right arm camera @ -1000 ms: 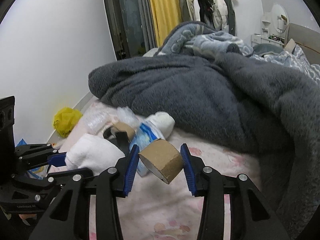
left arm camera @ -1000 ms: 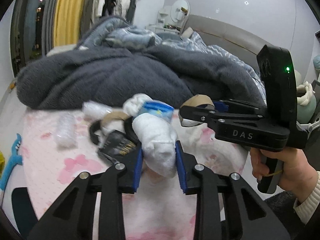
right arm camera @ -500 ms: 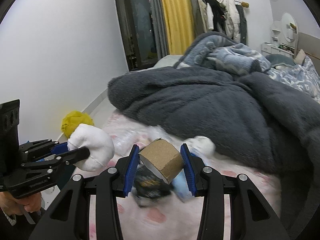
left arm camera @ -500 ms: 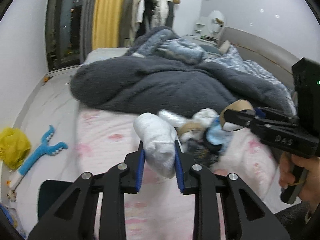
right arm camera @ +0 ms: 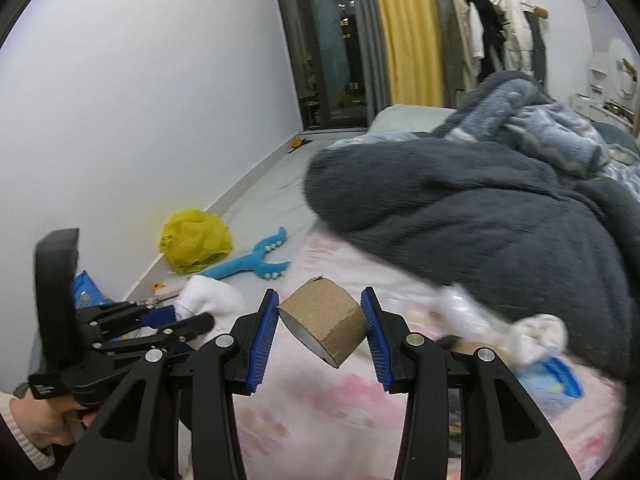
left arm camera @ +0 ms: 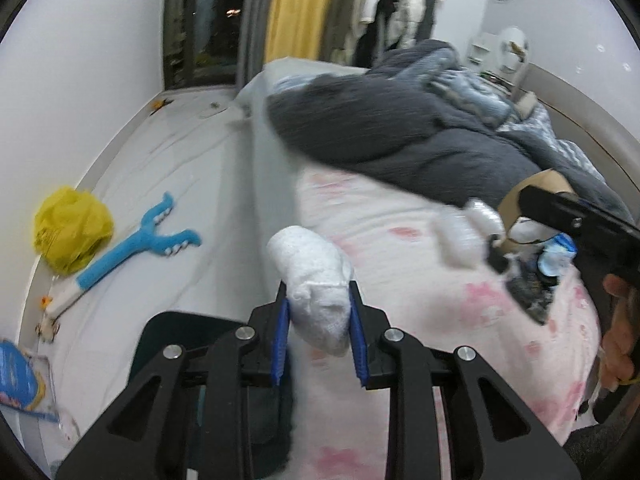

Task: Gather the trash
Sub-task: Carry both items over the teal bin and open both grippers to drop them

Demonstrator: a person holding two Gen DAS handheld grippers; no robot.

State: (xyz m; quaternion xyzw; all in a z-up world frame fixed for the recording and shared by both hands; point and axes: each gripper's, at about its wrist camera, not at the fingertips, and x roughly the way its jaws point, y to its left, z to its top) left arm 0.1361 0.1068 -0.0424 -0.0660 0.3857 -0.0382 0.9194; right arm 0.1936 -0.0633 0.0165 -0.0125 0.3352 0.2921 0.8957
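Left gripper (left arm camera: 319, 334): jaws pinched a crumpled white paper wad (left arm camera: 316, 280); they had just been closing a little further on it. It pointed down at an angle over the bed's near edge, with a dark bin (left arm camera: 188, 344) below on the floor.
Right gripper (right arm camera: 319, 330): jaws clamped a brown cardboard tube (right arm camera: 325, 322) by its two ends, tube tilted, tilted down above the pink floral bedsheet (right arm camera: 320, 408).
Holding hand (left arm camera: 618, 340): wrapped round the right gripper's handle at the frame's right edge.
Remaining trash (right arm camera: 532, 344): blurred pile of wrappers on the sheet, beside the dark grey fleece blanket (right arm camera: 480, 216).
Floor: yellow plastic bag (right arm camera: 196, 240) and blue plush toy (right arm camera: 256, 262) near the wall.
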